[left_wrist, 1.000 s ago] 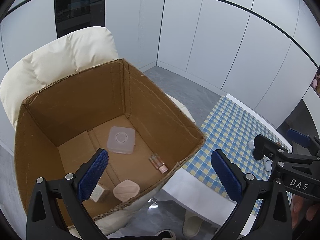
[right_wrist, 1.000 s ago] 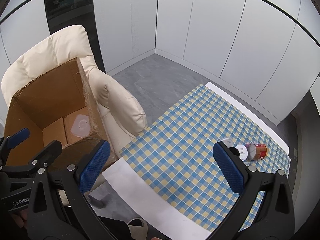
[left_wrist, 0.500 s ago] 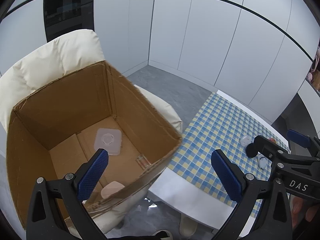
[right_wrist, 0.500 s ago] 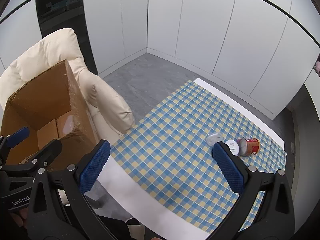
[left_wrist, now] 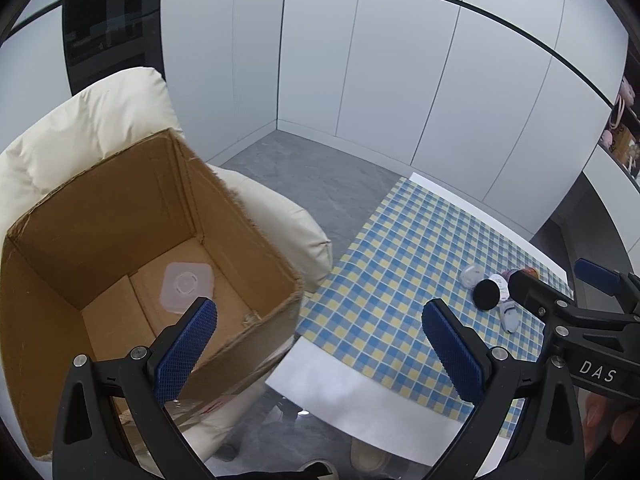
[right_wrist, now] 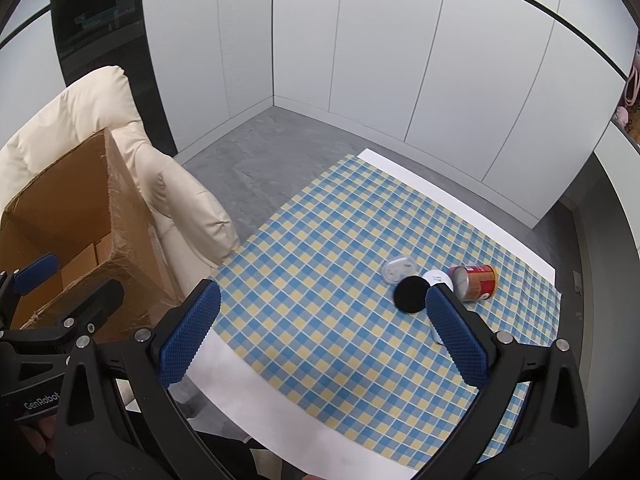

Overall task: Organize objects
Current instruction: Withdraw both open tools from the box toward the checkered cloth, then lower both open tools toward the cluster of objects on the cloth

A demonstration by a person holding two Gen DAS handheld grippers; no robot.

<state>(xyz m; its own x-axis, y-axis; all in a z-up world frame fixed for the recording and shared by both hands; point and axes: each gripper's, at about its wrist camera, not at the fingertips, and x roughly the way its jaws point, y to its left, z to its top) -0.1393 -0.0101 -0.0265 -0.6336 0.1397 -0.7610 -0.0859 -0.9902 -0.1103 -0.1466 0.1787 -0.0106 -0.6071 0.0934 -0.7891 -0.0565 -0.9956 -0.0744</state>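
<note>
Box lower left, open top, propped on chair beside table, prob. as drop bin; clear lid inside.
Can on side, black disc, clear cap clustered right-centre.
L gripper + R gripper spread wide, empty.

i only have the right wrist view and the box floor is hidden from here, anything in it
Observer: Yes. The left wrist view shows a clear square lid lying flat on the floor of the cardboard box.
Operator: ok, and what is my right tool hiding beside the black disc
Observer: A small pale blue-and-white item lies on the checked cloth, on the near side of the disc. It is too small to identify.
</note>
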